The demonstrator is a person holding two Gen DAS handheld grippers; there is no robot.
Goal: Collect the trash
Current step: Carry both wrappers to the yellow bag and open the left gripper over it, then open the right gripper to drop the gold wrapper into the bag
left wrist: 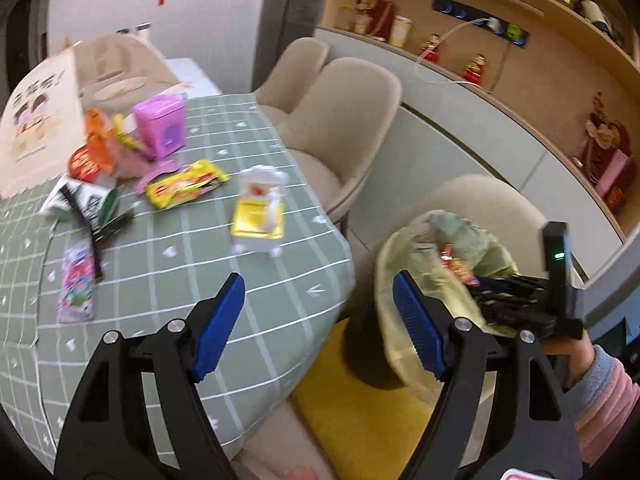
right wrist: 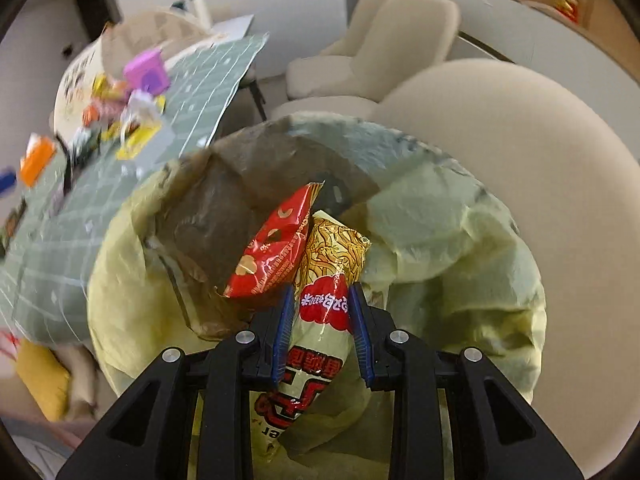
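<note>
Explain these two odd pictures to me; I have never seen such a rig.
No robot here: a person holds a two-finger tool in each hand, each with a camera looking along its fingers. The left camera shows the left tool open and holding nothing over a green table strewn with wrappers, such as a yellow packet, beside a small pink bin. The right camera shows the right tool shut on a noodle packet above a bag that already holds a red wrapper.

- Open stretch of green checked tablecloth on the table [left wrist: 248, 300] just ahead of the left tool [left wrist: 318, 328].
- Farther back, crowded by yellow snack wrapper [left wrist: 186, 186] and pink toy bin [left wrist: 160, 130].
- Mouth of yellow-green bin liner [right wrist: 440, 220] partly blocked by red snack packet [right wrist: 276, 248].
</note>
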